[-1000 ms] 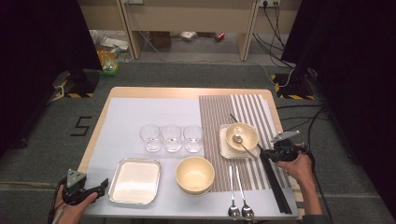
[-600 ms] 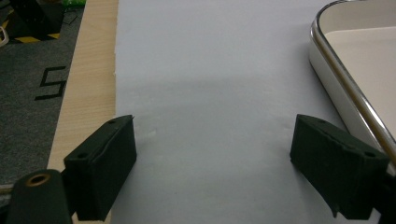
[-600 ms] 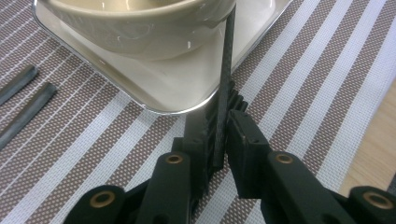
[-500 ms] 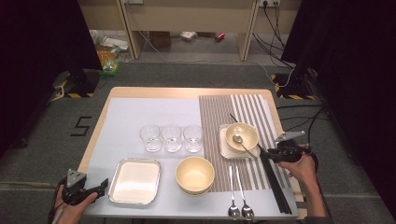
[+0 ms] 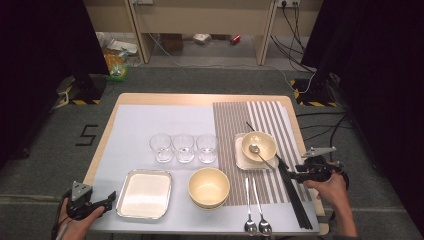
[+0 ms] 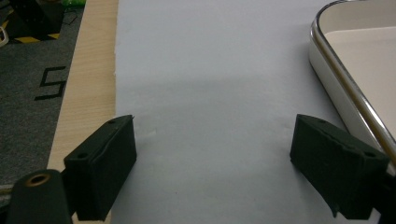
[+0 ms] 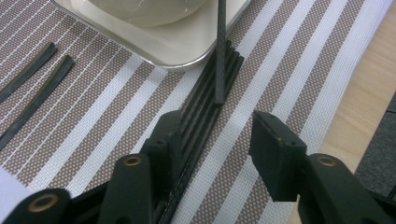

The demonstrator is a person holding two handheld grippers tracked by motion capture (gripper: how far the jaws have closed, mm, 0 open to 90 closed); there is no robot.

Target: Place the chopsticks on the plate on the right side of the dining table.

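Note:
A bundle of black chopsticks lies along the right side of the striped placemat. My right gripper sits low at its upper end. In the right gripper view its jaws have just been opening and stand apart. The chopstick bundle runs beside one pad and is not pinched. A single chopstick leans from the square plate onto the bundle. My left gripper rests open at the table's front left, its jaws wide over the bare white mat.
A small bowl with a spoon sits on the square plate. Three glasses stand mid-table. A yellow bowl, a metal tray and two spoons lie along the front. The table's right edge is close to the right gripper.
The right gripper has drawn back a little to the right and its jaws have parted. The left hand has kept still.

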